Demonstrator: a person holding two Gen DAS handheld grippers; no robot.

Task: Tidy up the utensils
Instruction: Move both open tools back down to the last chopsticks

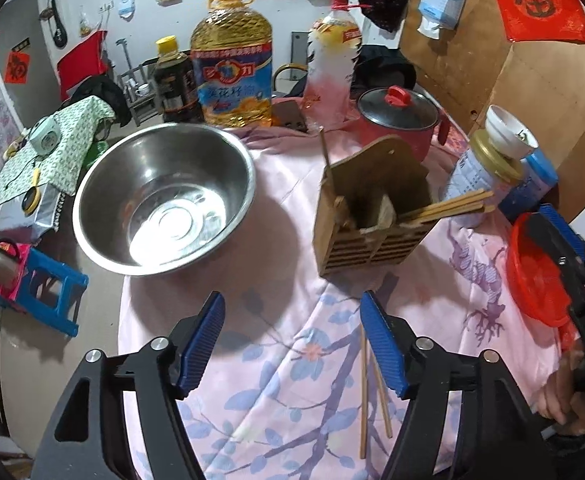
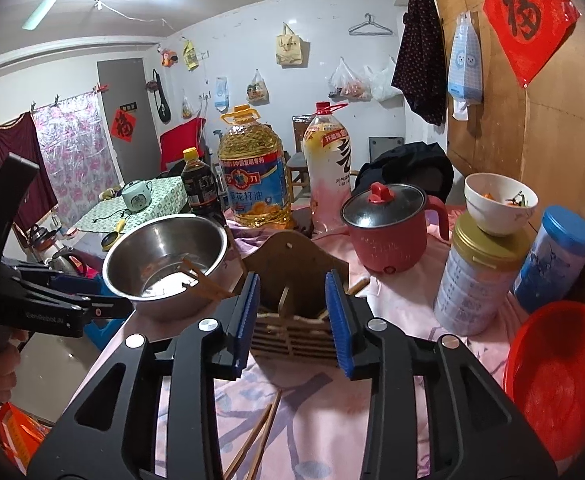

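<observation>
A slatted wooden utensil holder point(image 1: 368, 220) point(image 2: 292, 320) stands on the pink flowered tablecloth point(image 1: 292, 400). Several chopsticks point(image 1: 448, 208) lean out of its right side. One chopstick point(image 1: 324, 148) rises at its back left corner. Two loose chopsticks point(image 1: 366, 392) point(image 2: 260, 436) lie on the cloth in front of the holder. My left gripper point(image 1: 292, 296) hovers open over the cloth, its right finger just beside the loose pair, with nothing between its pads. My right gripper point(image 2: 292, 284) is open and empty, a little short of the holder.
A steel bowl point(image 1: 164, 200) point(image 2: 164, 260) sits left of the holder. Oil bottles point(image 1: 232, 60), a red lidded pot point(image 2: 388, 224), a tin with a white bowl on top point(image 2: 480, 264), a blue canister point(image 2: 552, 256) and a red basket point(image 2: 560, 380) ring the table.
</observation>
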